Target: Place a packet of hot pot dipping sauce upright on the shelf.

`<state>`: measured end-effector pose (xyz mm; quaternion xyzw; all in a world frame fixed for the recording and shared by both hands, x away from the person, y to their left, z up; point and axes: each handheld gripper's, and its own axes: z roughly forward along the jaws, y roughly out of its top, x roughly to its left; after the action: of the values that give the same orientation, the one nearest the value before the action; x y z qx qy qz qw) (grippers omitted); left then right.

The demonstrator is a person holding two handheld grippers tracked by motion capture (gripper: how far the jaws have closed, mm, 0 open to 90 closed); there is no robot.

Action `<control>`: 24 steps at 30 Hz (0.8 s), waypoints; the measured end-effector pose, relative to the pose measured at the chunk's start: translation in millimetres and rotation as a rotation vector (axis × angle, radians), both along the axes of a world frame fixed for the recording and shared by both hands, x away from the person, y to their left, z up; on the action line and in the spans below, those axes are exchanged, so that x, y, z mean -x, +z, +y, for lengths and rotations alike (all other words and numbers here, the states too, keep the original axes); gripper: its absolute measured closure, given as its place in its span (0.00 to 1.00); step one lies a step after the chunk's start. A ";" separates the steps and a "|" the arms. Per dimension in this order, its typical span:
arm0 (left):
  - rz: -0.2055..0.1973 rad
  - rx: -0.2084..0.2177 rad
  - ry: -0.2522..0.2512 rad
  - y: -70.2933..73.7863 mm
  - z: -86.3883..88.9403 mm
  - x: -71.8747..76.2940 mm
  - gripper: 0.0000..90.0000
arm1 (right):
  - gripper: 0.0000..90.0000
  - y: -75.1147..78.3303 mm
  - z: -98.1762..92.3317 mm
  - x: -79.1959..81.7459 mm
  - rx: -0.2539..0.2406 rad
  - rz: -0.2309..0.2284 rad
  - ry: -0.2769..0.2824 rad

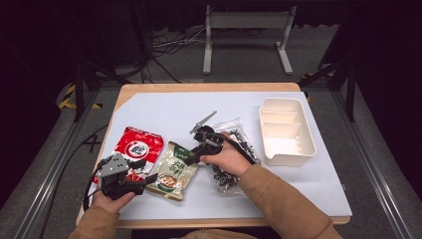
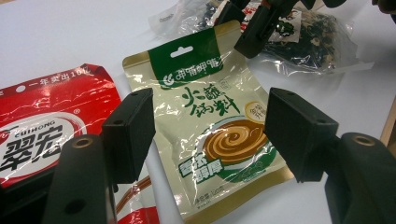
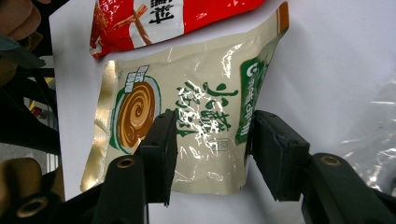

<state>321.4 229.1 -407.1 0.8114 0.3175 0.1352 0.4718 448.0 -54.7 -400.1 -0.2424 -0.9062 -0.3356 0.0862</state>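
Beige sauce pouch [image 3: 187, 126] — flat; right hand-held gripper [image 3: 212, 140] spread astride it, unclamped; tray [image 1: 287, 130] empty.

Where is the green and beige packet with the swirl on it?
In the high view, the green and beige foil packet lies on the white table, front-left of middle, between the red foil packet and the clear bag of dark bits.

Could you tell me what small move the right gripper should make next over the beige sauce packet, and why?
Probably lower the right gripper a little and close its jaws on the beige packet. Its open jaws already straddle the packet's top end, near the green header, and the packet lies flat on the white table. The white tray to its right looks like the likely destination.
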 end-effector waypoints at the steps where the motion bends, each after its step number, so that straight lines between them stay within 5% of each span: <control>1: -0.001 -0.001 0.000 -0.1 0.0 -0.1 0.38 | 0.56 -1.8 2.0 -0.1 0.003 0.010 -0.001; 9: -0.001 0.001 0.000 0.0 0.3 -0.2 0.38 | 0.58 -20.7 12.2 -7.3 0.059 0.051 -0.016; 18: 0.000 0.003 0.004 -0.1 0.2 0.1 0.38 | 0.99 -24.4 16.0 -10.5 0.098 0.019 -0.045; 24: -0.011 0.001 0.008 0.8 1.7 0.1 0.37 | 1.00 -13.6 16.5 -4.7 0.085 -0.009 -0.034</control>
<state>321.3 230.8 -406.3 0.8091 0.3183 0.1412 0.4735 452.7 -38.2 -413.7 -0.2595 -0.9158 -0.2994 0.0662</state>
